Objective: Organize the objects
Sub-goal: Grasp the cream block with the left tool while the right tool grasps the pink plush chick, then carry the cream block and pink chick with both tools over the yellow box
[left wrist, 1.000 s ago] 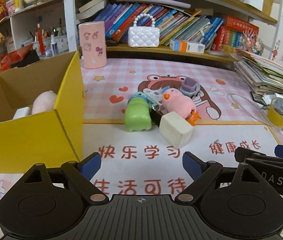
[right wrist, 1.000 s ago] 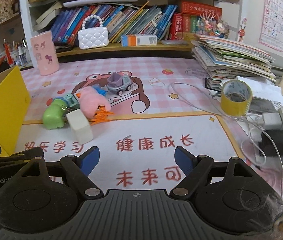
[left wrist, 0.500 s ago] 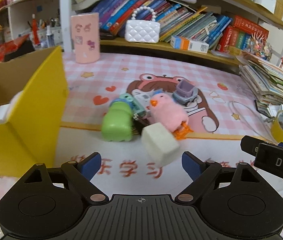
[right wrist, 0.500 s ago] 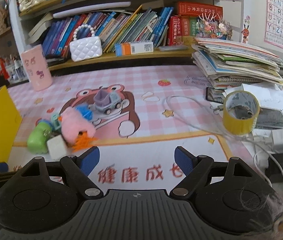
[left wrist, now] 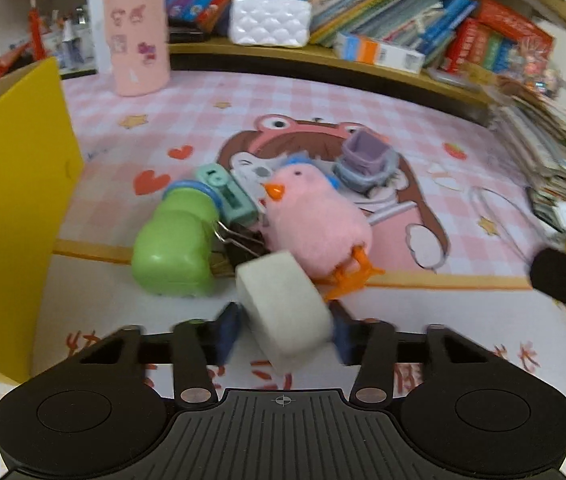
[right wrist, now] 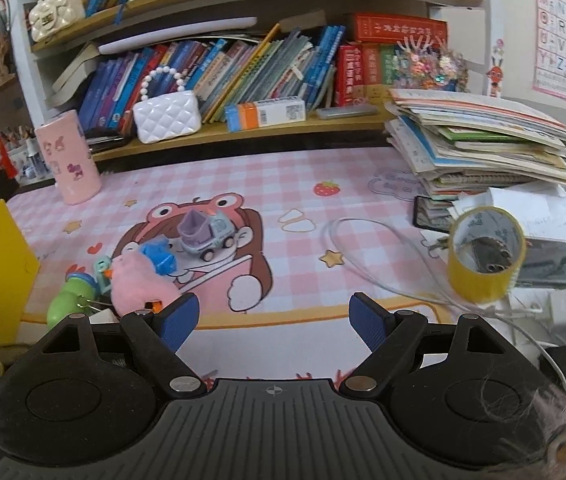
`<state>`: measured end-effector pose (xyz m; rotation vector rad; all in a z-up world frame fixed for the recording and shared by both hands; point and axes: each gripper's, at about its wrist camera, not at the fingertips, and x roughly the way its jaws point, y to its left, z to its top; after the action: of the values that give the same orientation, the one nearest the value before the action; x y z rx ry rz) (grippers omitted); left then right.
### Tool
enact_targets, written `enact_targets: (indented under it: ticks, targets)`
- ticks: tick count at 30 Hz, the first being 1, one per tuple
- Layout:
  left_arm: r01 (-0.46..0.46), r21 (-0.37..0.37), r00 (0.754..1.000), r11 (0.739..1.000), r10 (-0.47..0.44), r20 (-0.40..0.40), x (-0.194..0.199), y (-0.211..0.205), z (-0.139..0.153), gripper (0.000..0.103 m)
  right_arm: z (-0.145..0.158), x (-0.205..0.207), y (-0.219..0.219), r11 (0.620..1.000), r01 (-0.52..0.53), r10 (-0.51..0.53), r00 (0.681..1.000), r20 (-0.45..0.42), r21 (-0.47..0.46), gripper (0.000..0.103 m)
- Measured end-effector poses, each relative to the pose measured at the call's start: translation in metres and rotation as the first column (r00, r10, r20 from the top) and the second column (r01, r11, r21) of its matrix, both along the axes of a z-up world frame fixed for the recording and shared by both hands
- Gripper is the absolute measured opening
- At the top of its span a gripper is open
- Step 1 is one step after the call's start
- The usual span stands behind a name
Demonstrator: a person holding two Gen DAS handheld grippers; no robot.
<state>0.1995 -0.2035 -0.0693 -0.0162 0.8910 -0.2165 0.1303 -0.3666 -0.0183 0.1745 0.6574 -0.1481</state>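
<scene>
A white block (left wrist: 283,312) lies on the pink mat between the blue pads of my left gripper (left wrist: 285,334). Its jaws are closing and the pads meet the block's two sides. Just behind the block is a pile: a pink plush chick (left wrist: 315,220), a green plastic toy (left wrist: 175,252), a teal piece (left wrist: 227,196) and a purple-grey toy truck (left wrist: 365,164). My right gripper (right wrist: 275,320) hovers open over the mat with nothing between its fingers, to the right of the chick (right wrist: 139,284) and the truck (right wrist: 203,236).
A yellow cardboard box (left wrist: 11,216) stands at the left. A pink cup (left wrist: 139,40) and a white purse (left wrist: 269,20) sit at the back by the bookshelf. On the right are a yellow tape roll (right wrist: 483,264), a white cable (right wrist: 367,260) and stacked books (right wrist: 479,148).
My left gripper moved forward and down to the white block and closed its jaws around it. The right gripper swung to the right, so the toy pile now sits at its left.
</scene>
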Motion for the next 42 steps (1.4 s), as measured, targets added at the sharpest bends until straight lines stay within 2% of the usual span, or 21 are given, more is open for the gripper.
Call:
enact_targets:
  ticks: [1,3,8,14,18,21,22,24,25,29,34,38,42]
  targets:
    - [0.017,0.009,1.0,1.0,-0.017,0.011,-0.004,0.001,0.003,0.033,0.0,0.002,0.001,1.0,-0.011,0.011,1.0,0.001,0.002,0.081]
    - [0.04,0.02,0.999,0.999,-0.04,0.022,-0.013,0.005,0.009,0.029,-0.001,0.007,0.004,0.999,-0.038,0.038,0.999,0.004,0.008,0.081]
    - [0.01,0.006,1.0,1.0,-0.01,0.005,-0.031,0.031,0.018,0.027,-0.008,0.031,0.02,0.987,-0.158,0.159,0.987,-0.024,0.038,0.081]
    - [-0.087,-0.028,0.995,0.996,0.086,-0.046,-0.043,0.063,0.021,0.027,-0.03,0.07,0.058,0.93,-0.367,0.365,0.929,-0.063,-0.017,0.081]
    - [-0.113,-0.054,0.992,0.992,0.11,-0.055,-0.047,0.071,0.025,0.027,-0.04,0.093,0.073,0.898,-0.438,0.433,0.898,-0.083,-0.045,0.079]
    - [-0.123,-0.079,0.991,0.989,0.118,-0.066,-0.048,0.074,0.025,0.027,-0.049,0.105,0.08,0.883,-0.464,0.452,0.881,-0.141,-0.072,0.077]
    - [-0.122,-0.08,0.991,0.989,0.117,-0.064,-0.048,0.074,0.026,0.027,-0.052,0.108,0.082,0.879,-0.471,0.457,0.876,-0.154,-0.075,0.074]
    - [-0.118,-0.075,0.992,0.99,0.114,-0.057,-0.05,0.074,0.027,0.027,-0.056,0.112,0.082,0.875,-0.477,0.46,0.871,-0.172,-0.077,0.061]
    - [-0.116,-0.073,0.992,0.991,0.113,-0.055,-0.051,0.075,0.028,0.027,-0.058,0.112,0.082,0.875,-0.477,0.458,0.871,-0.177,-0.083,0.057]
    - [-0.114,-0.075,0.993,0.991,0.112,-0.037,-0.056,0.08,0.031,0.027,-0.054,0.107,0.078,0.895,-0.436,0.417,0.892,-0.173,-0.094,0.054]
    - [-0.107,-0.095,0.994,0.99,0.105,-0.02,-0.057,0.085,0.032,0.027,-0.032,0.081,0.069,0.935,-0.345,0.337,0.936,-0.1,-0.081,0.054]
    - [-0.084,-0.117,0.996,0.99,0.084,-0.005,-0.062,0.09,0.034,0.027,-0.016,0.055,0.069,0.951,-0.298,0.292,0.953,-0.074,-0.08,0.054]
    - [-0.036,-0.068,0.998,0.997,0.039,0.045,-0.073,0.092,0.042,0.027,-0.005,0.029,0.073,0.972,-0.233,0.231,0.97,-0.08,-0.025,0.054]
